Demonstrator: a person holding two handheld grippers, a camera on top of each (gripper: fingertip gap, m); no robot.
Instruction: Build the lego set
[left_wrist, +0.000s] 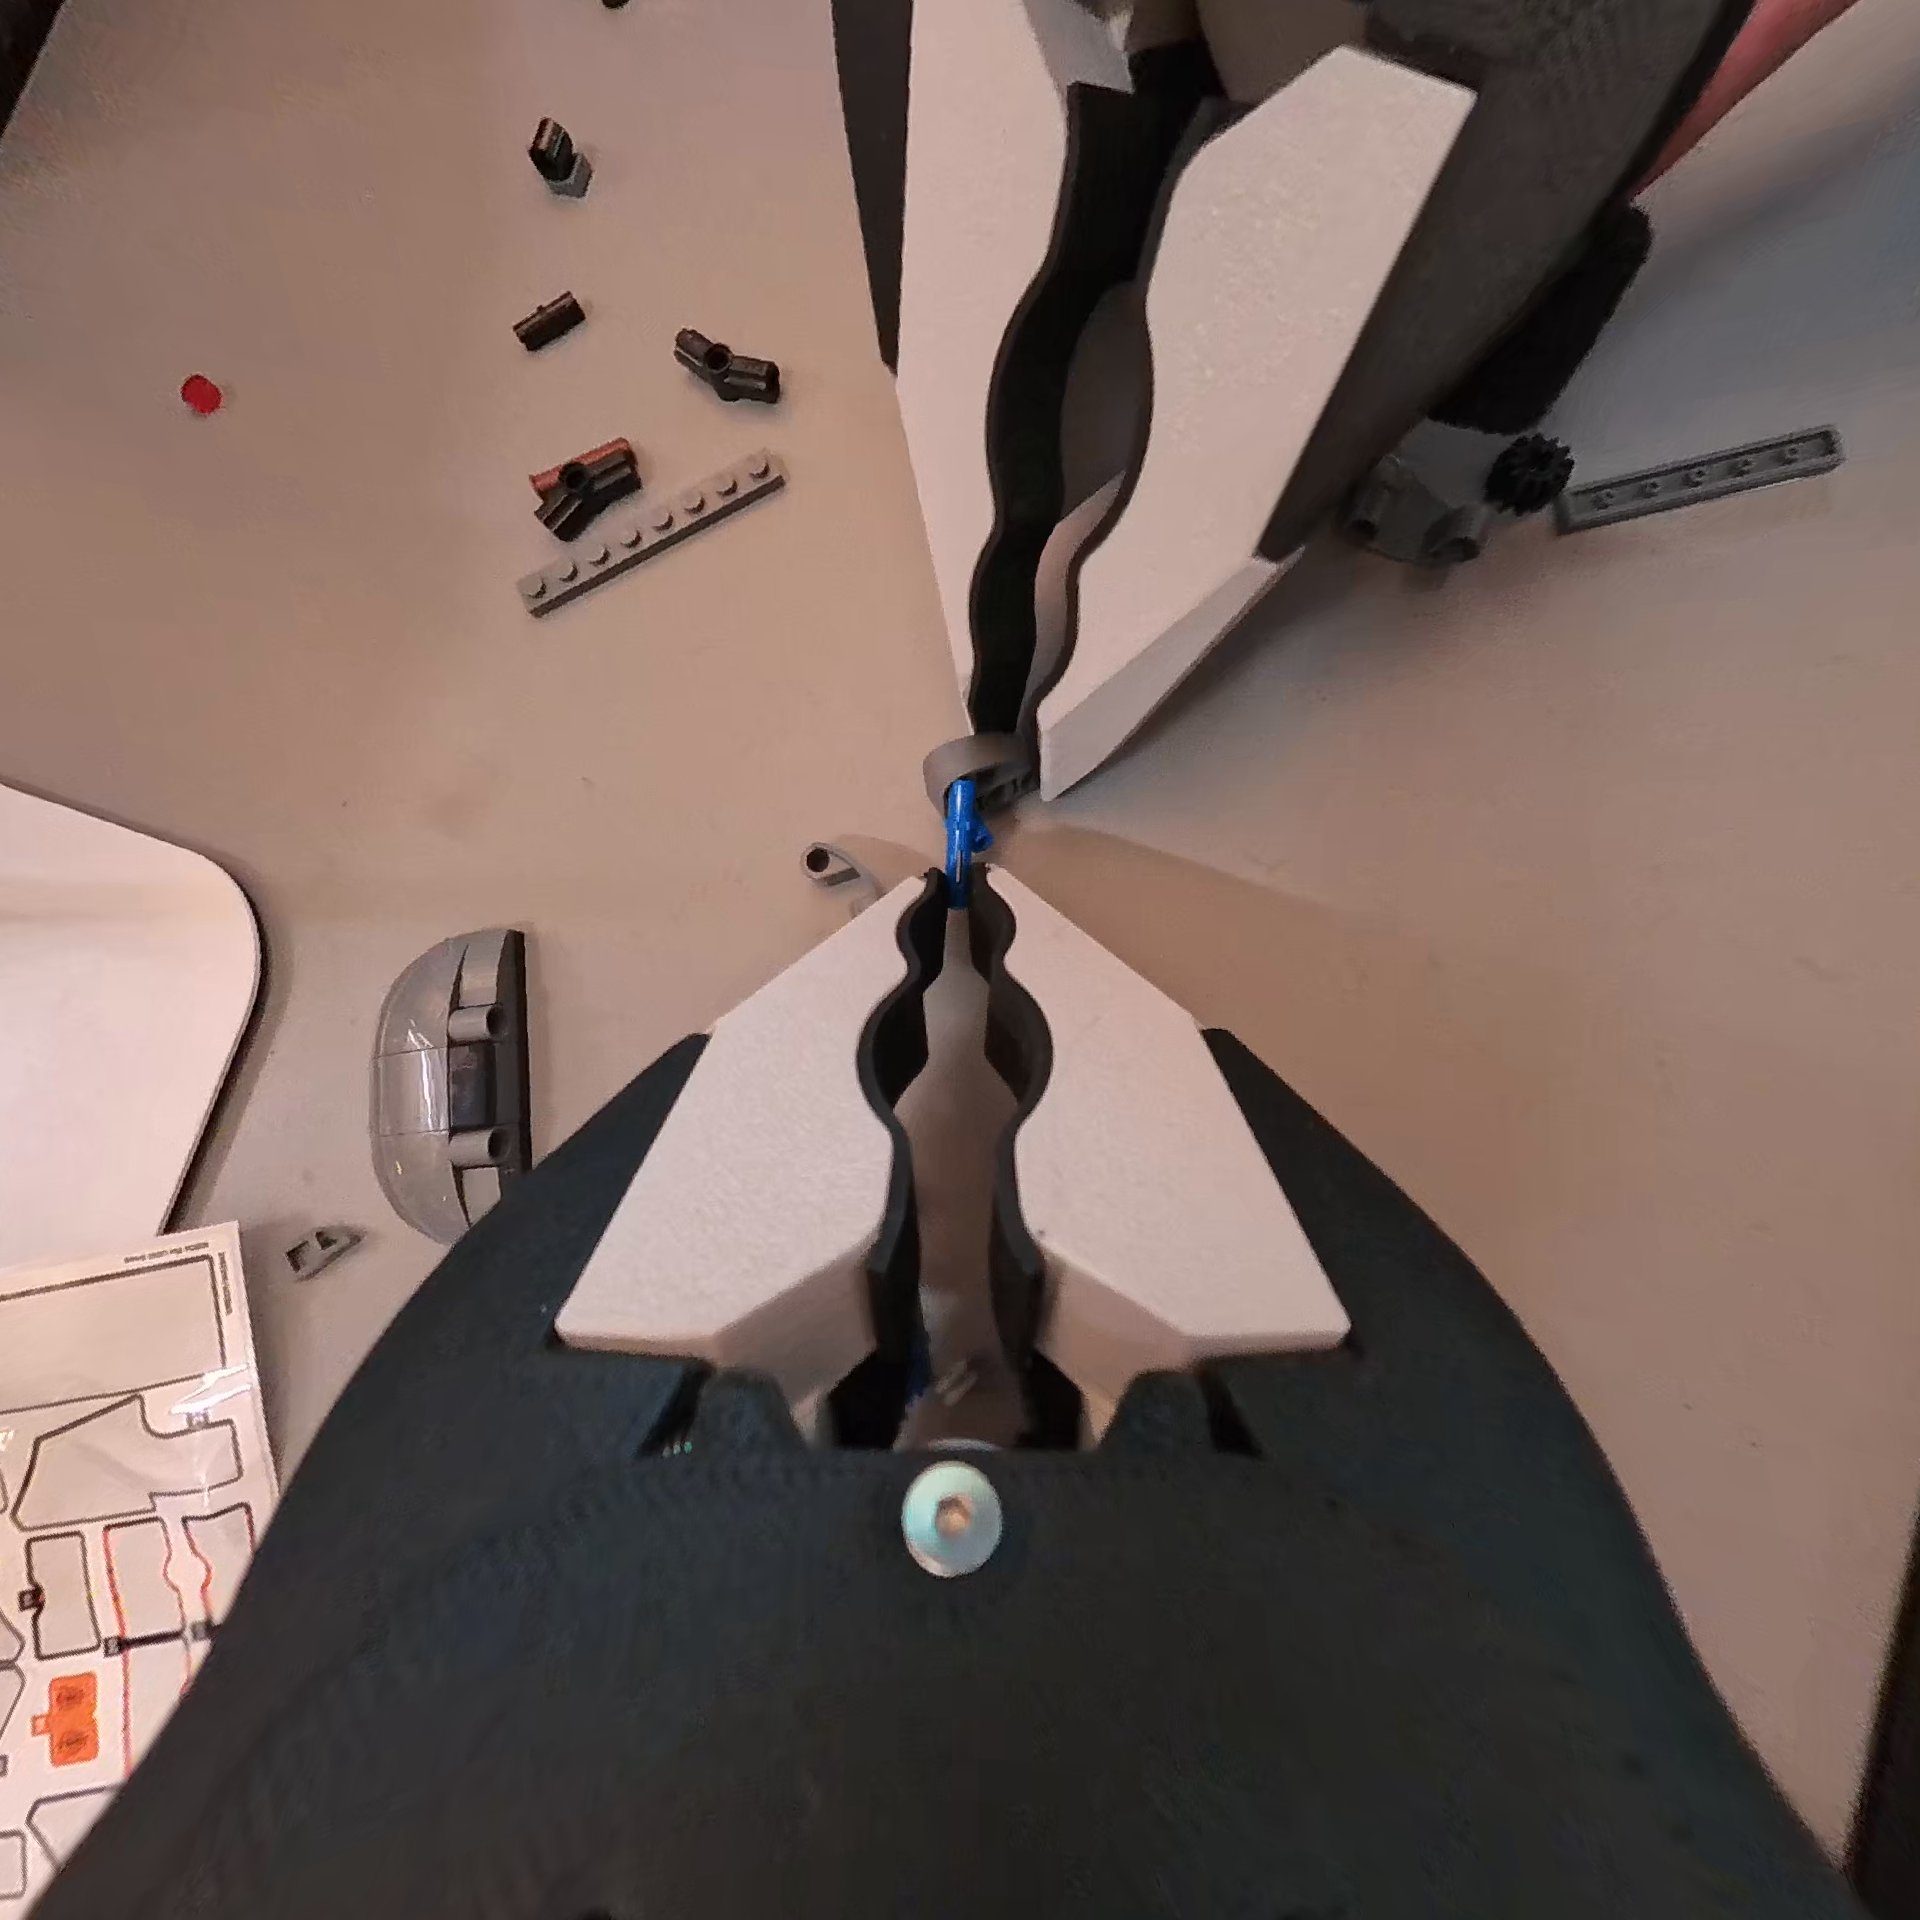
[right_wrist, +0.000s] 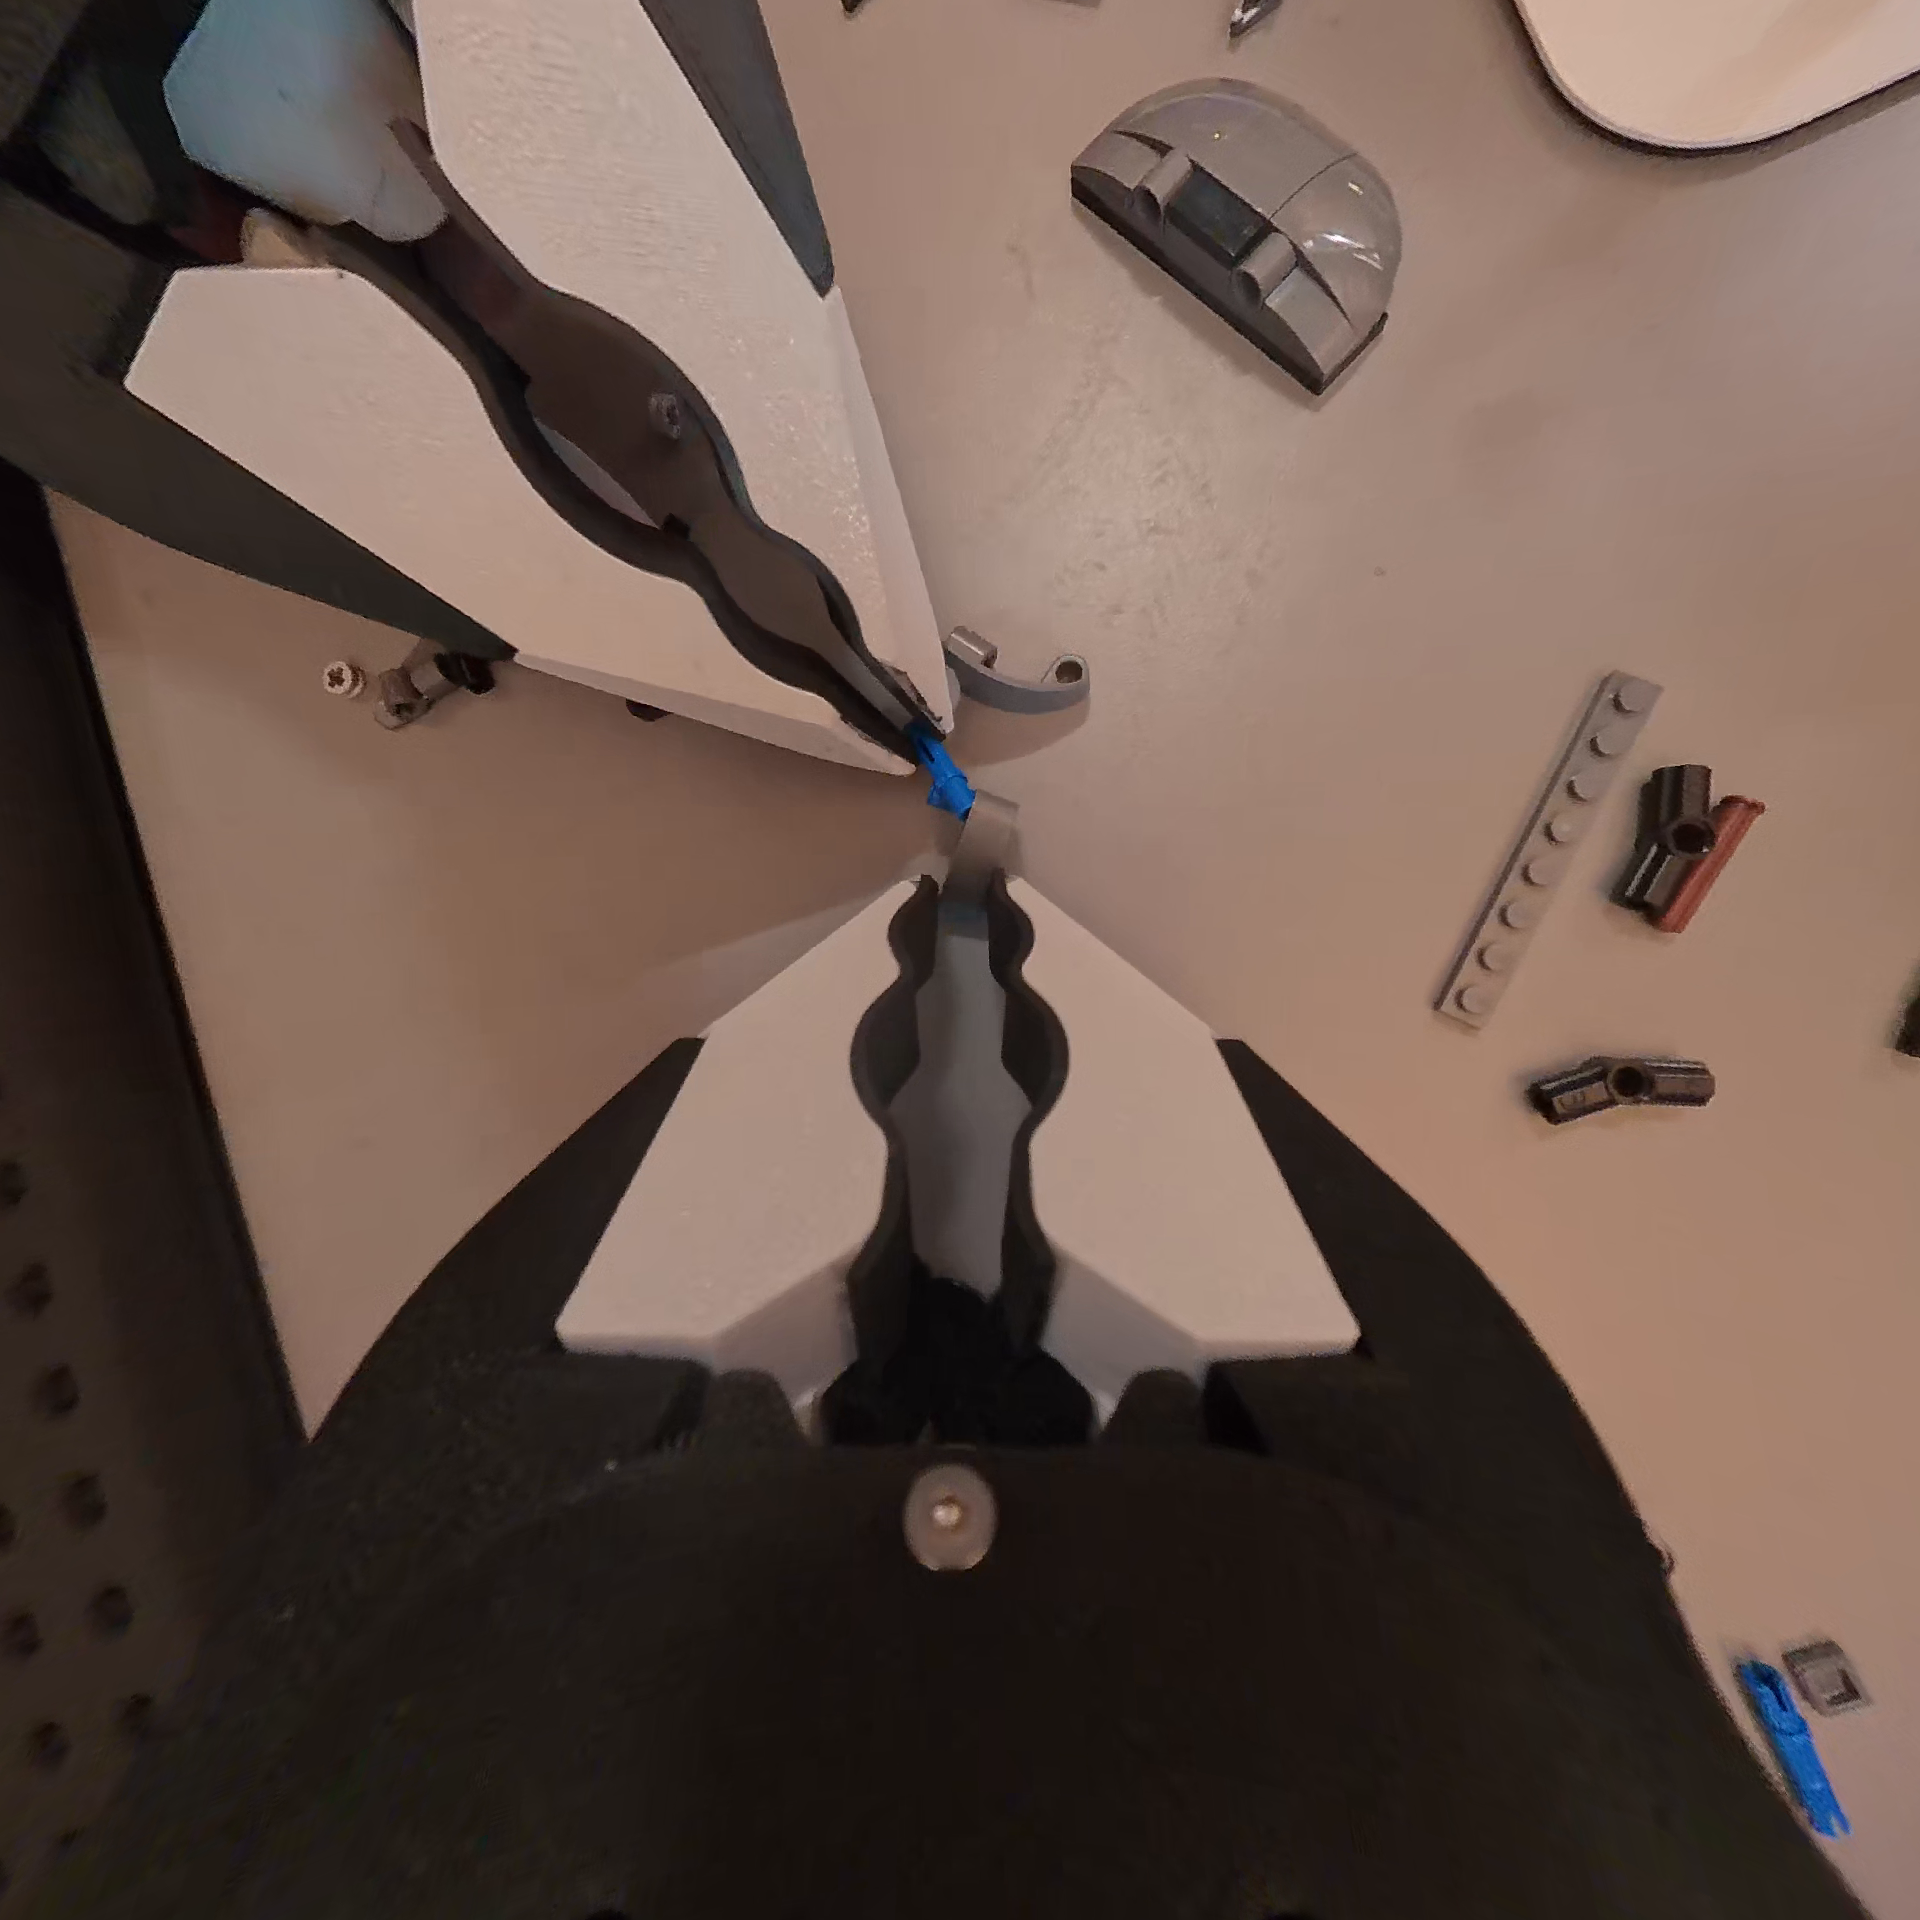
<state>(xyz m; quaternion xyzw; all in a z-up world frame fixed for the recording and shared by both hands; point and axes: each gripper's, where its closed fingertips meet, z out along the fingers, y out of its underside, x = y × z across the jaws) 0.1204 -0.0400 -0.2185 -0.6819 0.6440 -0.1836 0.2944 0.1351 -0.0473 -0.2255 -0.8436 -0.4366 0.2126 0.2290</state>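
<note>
A hobby or lab worktable (left_wrist: 1455, 1039) — scattered Lego parts (left_wrist: 649, 535), a sticker sheet (left_wrist: 114, 1455) lying on it.

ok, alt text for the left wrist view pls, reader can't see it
The left gripper pinches a small blue pin and meets the right gripper, which holds a grey curved piece, tip to tip above a beige table. Loose pieces lie at left: a grey studded plate, black connectors and a grey domed assembly.
</note>
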